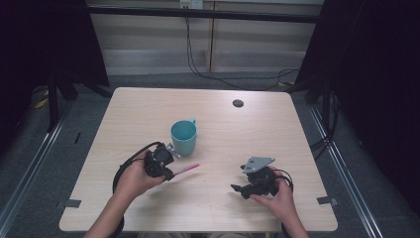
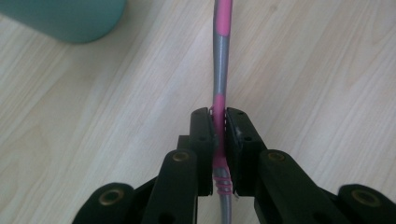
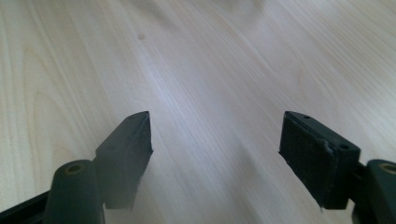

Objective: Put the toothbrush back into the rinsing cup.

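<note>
My left tongs (image 2: 219, 122) grip the pink-and-grey toothbrush (image 2: 220, 70) tight, right tongs (image 3: 215, 149) spread w/ nothing, so I should tilt it upright slowly before the teal ceramic mug (image 1: 183, 137) on the table (image 1: 257, 129).

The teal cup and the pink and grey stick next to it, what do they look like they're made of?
Teal cup: probably ceramic or plastic; smooth, even colour with a matte sheen. The look leaves it open.
Pink and grey stick: likely plastic, with a smooth grey shaft and ribbed pink sections. The left gripper holds it between its jaws.
</note>
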Demonstrator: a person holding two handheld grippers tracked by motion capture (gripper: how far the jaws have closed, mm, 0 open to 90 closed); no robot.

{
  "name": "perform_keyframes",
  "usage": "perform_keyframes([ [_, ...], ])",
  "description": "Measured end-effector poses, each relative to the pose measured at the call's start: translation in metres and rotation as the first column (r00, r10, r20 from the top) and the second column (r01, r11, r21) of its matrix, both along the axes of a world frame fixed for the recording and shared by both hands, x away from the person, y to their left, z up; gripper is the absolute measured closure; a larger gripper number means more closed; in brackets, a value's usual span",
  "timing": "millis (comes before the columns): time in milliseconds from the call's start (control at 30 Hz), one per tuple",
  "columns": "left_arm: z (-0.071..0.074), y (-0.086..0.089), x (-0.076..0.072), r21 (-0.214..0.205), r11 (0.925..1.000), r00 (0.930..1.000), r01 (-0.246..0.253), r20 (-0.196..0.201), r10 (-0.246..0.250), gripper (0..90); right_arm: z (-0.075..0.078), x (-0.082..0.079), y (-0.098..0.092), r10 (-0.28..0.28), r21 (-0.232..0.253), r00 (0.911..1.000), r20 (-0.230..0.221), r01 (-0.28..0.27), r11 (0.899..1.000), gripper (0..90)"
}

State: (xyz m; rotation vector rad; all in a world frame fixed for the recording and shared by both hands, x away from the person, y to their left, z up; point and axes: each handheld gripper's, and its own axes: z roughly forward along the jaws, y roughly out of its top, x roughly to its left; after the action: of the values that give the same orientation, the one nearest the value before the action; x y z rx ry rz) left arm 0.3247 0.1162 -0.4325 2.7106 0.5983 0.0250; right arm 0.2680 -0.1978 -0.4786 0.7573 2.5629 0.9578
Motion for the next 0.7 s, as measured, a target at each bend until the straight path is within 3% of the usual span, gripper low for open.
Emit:
perform_keyframes([
  [33,0.001,-0.006,-0.001,0.001,0.9999,0.9999,0.013,0.002,-0.013,82.0,0.003,0.000,0.009,0.038,-0.020,0.9991,0.019,-0.038,0.999,27.1],
  [367,0.005,-0.029,-0.004,-0.017,0.9977,0.9978,0.066,0.002,-0.066,82.0,0.016,0.006,0.038,0.151,-0.050,0.9874,0.048,-0.148,0.988,36.2],
  [700,0.013,-0.039,-0.007,-0.043,0.9943,0.9952,0.098,-0.001,-0.098,81.9,0.029,0.012,0.059,0.202,-0.084,0.9756,0.085,-0.195,0.977,41.6],
])
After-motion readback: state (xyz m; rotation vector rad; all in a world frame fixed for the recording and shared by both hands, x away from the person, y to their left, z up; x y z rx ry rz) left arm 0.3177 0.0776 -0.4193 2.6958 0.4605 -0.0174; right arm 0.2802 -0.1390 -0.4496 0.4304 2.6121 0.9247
